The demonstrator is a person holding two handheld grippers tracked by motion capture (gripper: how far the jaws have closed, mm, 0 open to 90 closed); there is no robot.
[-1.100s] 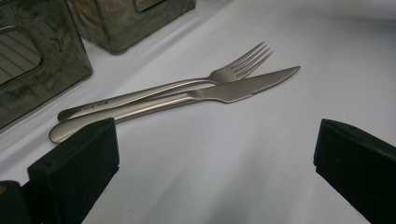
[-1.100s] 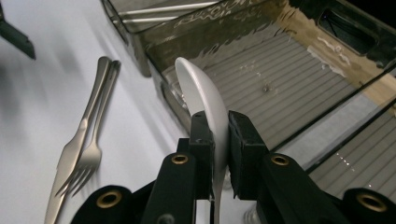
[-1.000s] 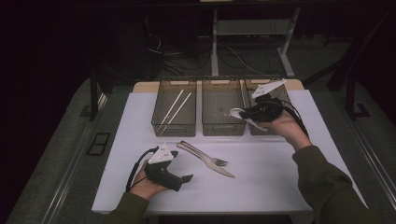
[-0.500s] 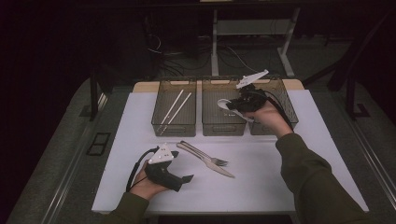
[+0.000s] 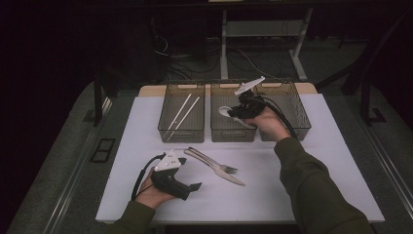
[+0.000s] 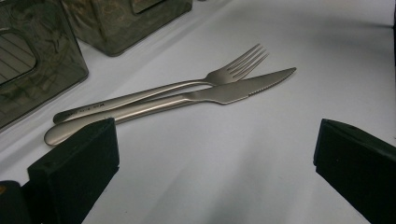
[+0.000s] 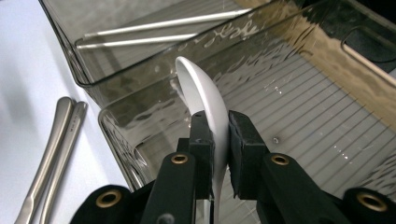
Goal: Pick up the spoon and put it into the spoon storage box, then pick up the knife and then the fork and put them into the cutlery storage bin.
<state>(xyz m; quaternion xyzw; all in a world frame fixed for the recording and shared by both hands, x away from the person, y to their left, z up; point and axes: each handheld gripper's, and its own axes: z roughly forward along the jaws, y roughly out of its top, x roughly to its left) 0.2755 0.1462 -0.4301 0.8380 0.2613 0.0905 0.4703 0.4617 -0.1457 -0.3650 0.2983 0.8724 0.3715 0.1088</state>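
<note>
My right gripper is shut on a white spoon and holds it over the middle one of three smoky clear bins. In the right gripper view the spoon stands edge-on between the pads, bowl forward, above that bin's ribbed floor. A steel fork and knife lie side by side on the white mat. My left gripper rests on the mat just left of them, open. In the left gripper view the fork and knife lie ahead of its spread jaws.
The left bin holds two white chopsticks. The right bin stands behind my right hand. The white mat covers the table, with grey floor around it. A desk frame and cables sit behind.
My right gripper has carried the spoon leftward from over the right bin to over the middle bin. The left gripper, fork and knife have stayed put.
</note>
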